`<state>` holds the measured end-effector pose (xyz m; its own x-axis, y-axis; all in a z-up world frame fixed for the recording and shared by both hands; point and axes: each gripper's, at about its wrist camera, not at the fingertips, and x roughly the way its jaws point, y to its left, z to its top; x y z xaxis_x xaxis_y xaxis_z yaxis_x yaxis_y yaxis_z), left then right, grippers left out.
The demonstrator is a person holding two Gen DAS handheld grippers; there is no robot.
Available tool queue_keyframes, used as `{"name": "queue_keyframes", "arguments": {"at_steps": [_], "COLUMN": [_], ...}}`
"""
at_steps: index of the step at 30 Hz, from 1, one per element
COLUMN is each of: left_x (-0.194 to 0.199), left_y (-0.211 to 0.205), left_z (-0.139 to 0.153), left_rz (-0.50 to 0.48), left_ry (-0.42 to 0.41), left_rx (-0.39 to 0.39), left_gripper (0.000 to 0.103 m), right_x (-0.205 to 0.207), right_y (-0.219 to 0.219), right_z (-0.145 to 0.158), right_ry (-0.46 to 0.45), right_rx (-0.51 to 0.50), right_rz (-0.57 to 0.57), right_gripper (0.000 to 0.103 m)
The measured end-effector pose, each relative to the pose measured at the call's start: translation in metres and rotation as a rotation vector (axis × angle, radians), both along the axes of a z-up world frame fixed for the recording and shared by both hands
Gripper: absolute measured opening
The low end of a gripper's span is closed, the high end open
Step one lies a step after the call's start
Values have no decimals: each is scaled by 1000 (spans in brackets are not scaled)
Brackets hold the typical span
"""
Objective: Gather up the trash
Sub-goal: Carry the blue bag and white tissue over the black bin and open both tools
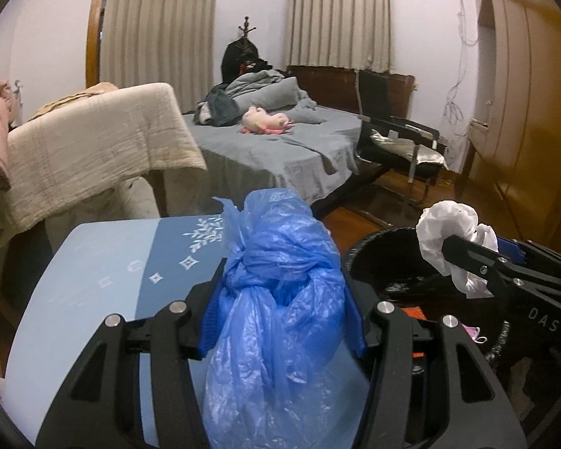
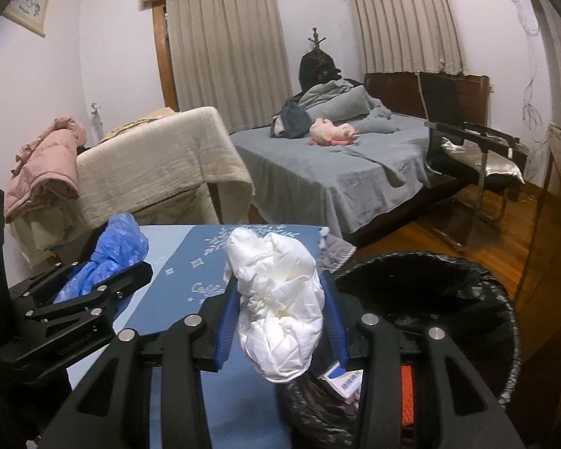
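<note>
blue crinkled plastic fills our left gripper (image 1: 282,299): its jaws are part closed, pads pressed on both sides of a knotted blue plastic bag (image 1: 276,284), which bulges above the grip and hangs below it. from the right wrist view we see the same bundle poking out ahead of the black fingers at the left edge. our right gripper (image 2: 280,310) is likewise clamped part way, its blue pads squeezing a crumpled white plastic bag (image 2: 280,299) that stands up between them and sags beneath. both bundles are held in the air, neither touching anything else.

under the grippers lies a blue tabletop (image 1: 104,262) printed with pale snowflake marks. just right of it stands a trash bin (image 2: 467,299) lined with a black bag, with some paper scraps and a bit of orange inside; the white bundle hangs over its left rim.

beyond, we see a cream blanket (image 2: 161,164) draped over furniture, a pink jacket (image 2: 45,164) beside it, a grey bed (image 2: 336,164) with a pink plush toy (image 2: 333,133), and a black chair (image 1: 396,138) near the wooden wardrobe (image 1: 523,93).
</note>
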<state>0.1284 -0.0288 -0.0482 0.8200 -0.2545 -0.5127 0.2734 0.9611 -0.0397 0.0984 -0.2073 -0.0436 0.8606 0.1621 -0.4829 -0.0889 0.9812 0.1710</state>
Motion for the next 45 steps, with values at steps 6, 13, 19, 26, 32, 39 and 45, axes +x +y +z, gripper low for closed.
{"name": "queue_keyframes", "arguments": {"at_steps": [6,13,19,26,32,39,45], "left_x": [-5,-8,-8,-4,3,18,30], "left_y": [-24,-53,-74,-96,-113,-130,-143], "left_z": [3,4,2,-1,-6,-15,-24], "left_rz": [-51,-110,-154,-198,-230,-258,-273], "left_ry": [-9,-22,-24,-24,-22,-11,2], "left_rx": [0,-1,-1,-4,-1,2,3], "left_gripper": [52,52,53,53,53,53,53], "right_x": [-10,-21,-28,-33,-34,-28,-20], "right_y": [-21,-46,-66,-87,-104,-119,-132], "right_z": [3,2,0,-5,-12,-19,-30], "right_ry": [-12,-15,-12,-3,7,18,39], "right_rx": [3,4,3,1,2,0,1], "right_rz": [-45,-100,-145,-187,-219,-246,-264], "right_gripper": [41,41,41,41,41,42,42]}}
